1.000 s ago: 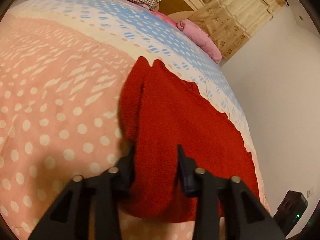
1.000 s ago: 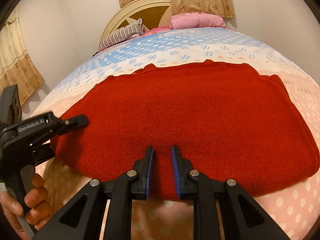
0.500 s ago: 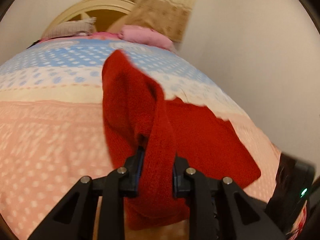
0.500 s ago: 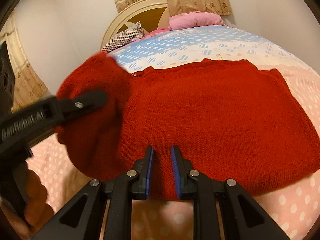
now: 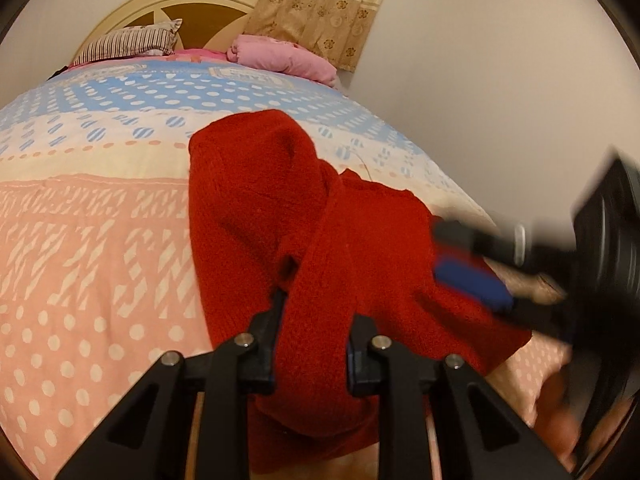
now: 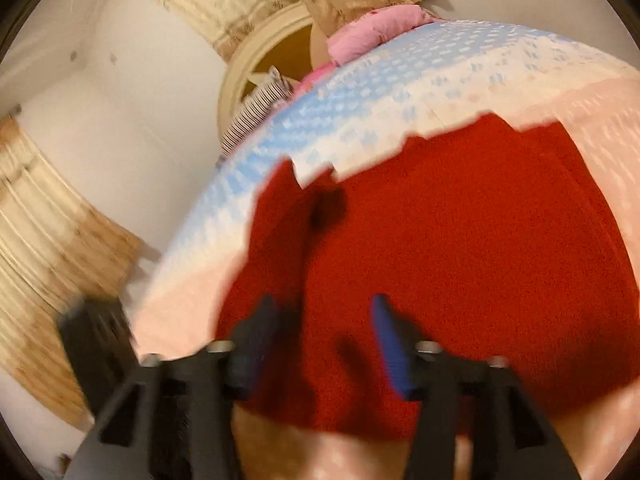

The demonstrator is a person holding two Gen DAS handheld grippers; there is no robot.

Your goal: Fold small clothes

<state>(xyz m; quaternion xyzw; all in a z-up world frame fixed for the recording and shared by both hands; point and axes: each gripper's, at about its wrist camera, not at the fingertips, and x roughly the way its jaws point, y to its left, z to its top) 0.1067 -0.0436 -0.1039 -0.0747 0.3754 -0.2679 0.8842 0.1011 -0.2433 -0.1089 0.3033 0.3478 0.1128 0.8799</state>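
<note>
A wide bed with a quilted cover banded in pink, cream and blue, dotted white (image 5: 88,264), fills both views and serves as the folding surface. At its far end, against the round cream headboard (image 5: 188,4), lie a striped pillow (image 5: 128,42) and a bundled pink blanket (image 5: 284,58), well apart from the work.

The red knitted sweater (image 5: 256,200) lies on the pink band of the cover, nearer the foot. Its right part is spread flat; its left side is lifted into a hanging drape, probably so it can be carried across the flat part as a fold.

The left gripper (image 5: 314,320) is clenched on a thick bunch of the sweater's raised edge, the knit pinched between its two fingers; that pinch is what keeps the flap up.

The right gripper (image 6: 324,340) sits over the sweater's near hem, its blue-padded fingers spread apart and grasping nothing, seemingly released to get out of the flap's way. Its view is motion-blurred.
</note>
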